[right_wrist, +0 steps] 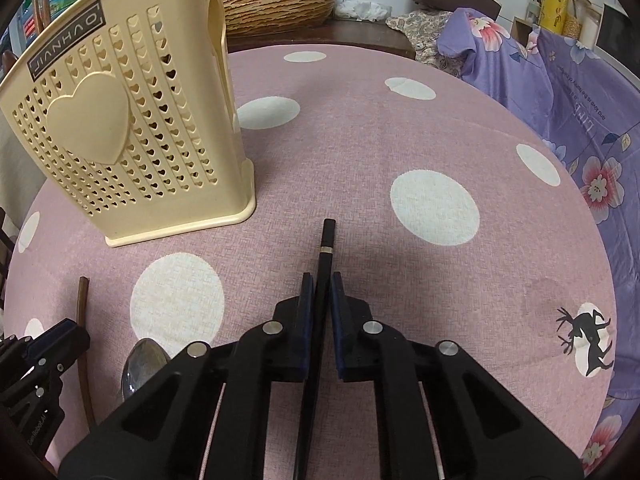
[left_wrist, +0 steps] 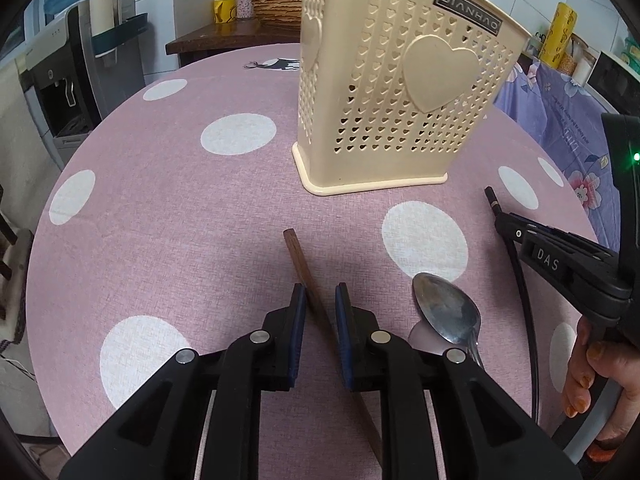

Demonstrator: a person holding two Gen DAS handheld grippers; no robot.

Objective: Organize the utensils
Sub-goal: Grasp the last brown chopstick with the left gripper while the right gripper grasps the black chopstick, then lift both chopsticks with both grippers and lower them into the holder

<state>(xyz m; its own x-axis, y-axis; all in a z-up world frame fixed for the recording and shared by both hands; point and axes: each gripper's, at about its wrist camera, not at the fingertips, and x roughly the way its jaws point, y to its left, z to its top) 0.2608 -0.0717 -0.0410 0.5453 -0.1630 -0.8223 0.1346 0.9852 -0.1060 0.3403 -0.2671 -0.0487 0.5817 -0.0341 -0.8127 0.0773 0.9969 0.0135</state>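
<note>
Looking part done: some handles already standing in the cream holder (left_wrist: 384,92), while the left gripper (left_wrist: 320,304), jaws parted, is straddling the brown chopstick (left_wrist: 298,256) and the right gripper (right_wrist: 319,288) is closing on the black chopstick (right_wrist: 326,244), the spoon (left_wrist: 446,308) lying loose on the worktop (left_wrist: 180,220).

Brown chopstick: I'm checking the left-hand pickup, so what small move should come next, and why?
Probably close the left gripper on the brown chopstick. The stick lies on the table between the open jaws with a gap on its right side, so it isn't gripped yet. The right gripper already brackets the black chopstick.
</note>
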